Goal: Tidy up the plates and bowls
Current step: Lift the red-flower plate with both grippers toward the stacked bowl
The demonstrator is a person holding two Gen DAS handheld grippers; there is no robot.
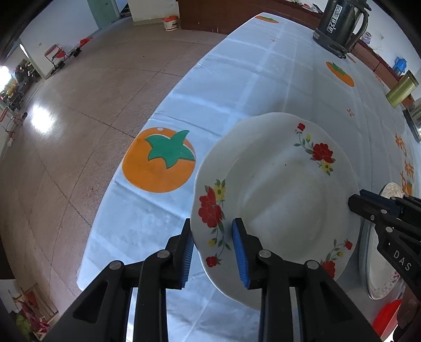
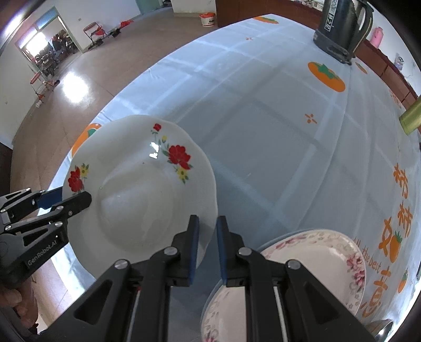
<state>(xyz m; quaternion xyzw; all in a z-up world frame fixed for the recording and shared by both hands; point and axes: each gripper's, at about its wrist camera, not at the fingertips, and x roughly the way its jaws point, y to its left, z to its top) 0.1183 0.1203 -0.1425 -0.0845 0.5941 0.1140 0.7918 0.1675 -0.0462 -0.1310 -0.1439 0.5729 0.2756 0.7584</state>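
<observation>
Left gripper (image 1: 213,252) fingers closed on rim of red-flowered white plate (image 1: 284,189), tilted above the surface (image 2: 263,136). Right gripper (image 2: 208,247) fingers open, empty, just beside plate edge, over pink-flowered dishes (image 2: 329,252).

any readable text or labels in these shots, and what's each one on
"DAS": white letters on the right tongs.
"GenRobot.AI": on the left tongs.
"All the best": orange print on the tablecloth, beside large orange Chinese characters I can't transcribe reliably.
Kettle: a white label with upside-down characters, too unclear to read.
Red-flowered plate: no text.
</observation>
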